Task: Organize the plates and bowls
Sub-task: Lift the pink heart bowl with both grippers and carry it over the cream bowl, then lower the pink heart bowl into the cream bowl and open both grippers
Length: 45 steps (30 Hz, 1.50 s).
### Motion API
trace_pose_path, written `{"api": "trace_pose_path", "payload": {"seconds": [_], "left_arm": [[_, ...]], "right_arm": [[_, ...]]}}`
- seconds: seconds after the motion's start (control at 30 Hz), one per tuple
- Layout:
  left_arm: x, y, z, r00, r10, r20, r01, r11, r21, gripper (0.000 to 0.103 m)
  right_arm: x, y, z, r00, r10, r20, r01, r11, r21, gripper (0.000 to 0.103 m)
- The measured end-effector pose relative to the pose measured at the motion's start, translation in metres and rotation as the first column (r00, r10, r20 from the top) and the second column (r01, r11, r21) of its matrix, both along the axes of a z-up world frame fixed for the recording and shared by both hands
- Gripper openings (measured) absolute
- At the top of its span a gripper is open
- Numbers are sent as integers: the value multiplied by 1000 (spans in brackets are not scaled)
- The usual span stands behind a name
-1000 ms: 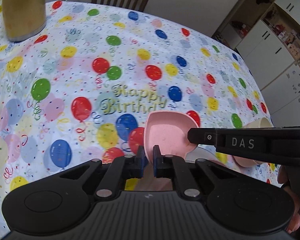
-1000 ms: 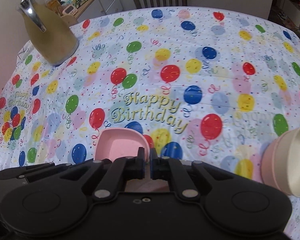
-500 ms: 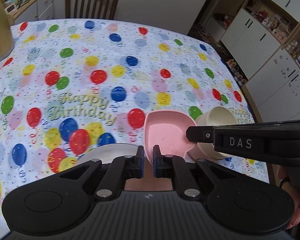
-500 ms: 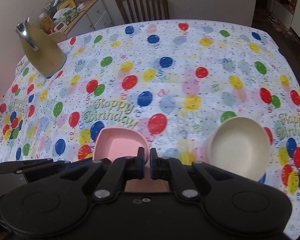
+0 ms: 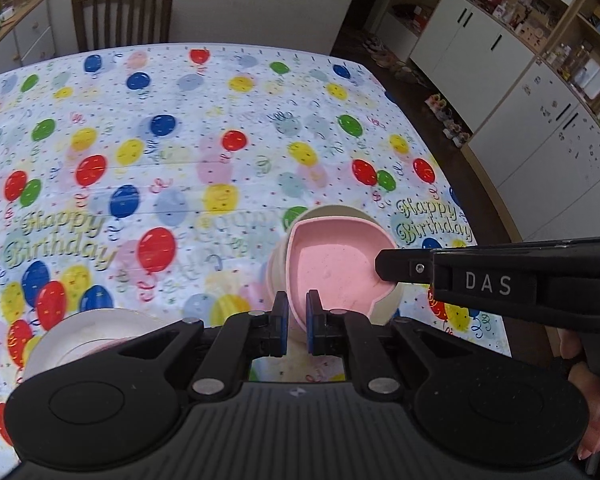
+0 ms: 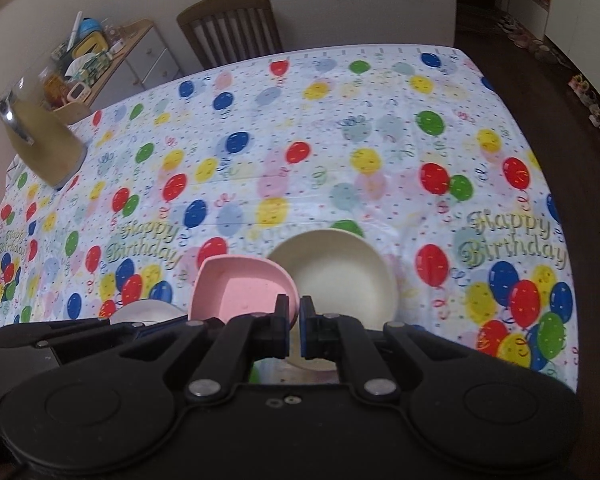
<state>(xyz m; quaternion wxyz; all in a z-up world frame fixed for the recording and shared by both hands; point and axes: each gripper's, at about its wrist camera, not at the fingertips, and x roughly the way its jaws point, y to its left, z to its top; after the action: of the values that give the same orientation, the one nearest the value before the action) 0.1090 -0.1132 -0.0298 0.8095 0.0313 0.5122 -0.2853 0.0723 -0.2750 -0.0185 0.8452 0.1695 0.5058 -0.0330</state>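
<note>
Carrying: both grippers share one pink bowl [image 5: 332, 264], held clear above the balloon-print tablecloth [image 5: 188, 128].
Left gripper [image 5: 296, 320]: jaws closed down onto the near rim of the pink bowl, rim pinched between the blue pads.
Right gripper [image 6: 298, 330]: jaws likewise closed, clamped on the bowl's right-hand rim; in the left wrist view its finger reaches in from the right and lies on that rim.
Pink bowl, place: tilted, open side toward the cameras, hanging in front of and partly over the cream bowl [image 6: 340, 276]. Whether the two touch cannot be told (the left view overlaps them, the right view shows the pink one offset to the left).
Cream bowl: upright on the cloth, toward the table's right side, apparently empty.
White plate [image 5: 96, 332]: low left in the left wrist view, with something pink resting in it, mostly hidden by the gripper body.
Other items: tan pitcher [image 6: 36, 136] at the far left of the table, wooden chair [image 6: 232, 24] beyond the far edge.
Step in hand (judgement): transport of the pink bowl toward the cream one, for nesting.
Next move calls for: levelling the pink bowl, centring it over the cream rim, lowering with both hands together, then opening both sets of jaws only once it is seated.
Risk: uneven release could tip the bowl off the rim.
</note>
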Motion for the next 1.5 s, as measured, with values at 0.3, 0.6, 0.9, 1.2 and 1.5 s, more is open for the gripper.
{"api": "trace_pose_path", "payload": {"seconds": [0.3,0.6,0.9,1.2,1.5], "left_arm": [[10,-43,-29,999,-22,-24,23,997,70,8],[26,-52,-54,998,-19,-56,26,992,126,8],[36,-59,-60,998,-11,-61,20,989,147,8],[37,-57,-58,998,1,-63,8,990,141,8],[33,-50,-44,998,29,-52,-23,992,123,8]], "right_arm": [[2,-42,-31,998,-53,-31,54,998,33,3],[16,-47,-58,996,-48,-74,53,996,65,3],[27,-47,-63,996,-9,-94,13,999,44,6],[32,-52,-62,994,28,-110,-19,997,80,13],[28,-52,-50,993,71,-91,-63,994,86,23]]}}
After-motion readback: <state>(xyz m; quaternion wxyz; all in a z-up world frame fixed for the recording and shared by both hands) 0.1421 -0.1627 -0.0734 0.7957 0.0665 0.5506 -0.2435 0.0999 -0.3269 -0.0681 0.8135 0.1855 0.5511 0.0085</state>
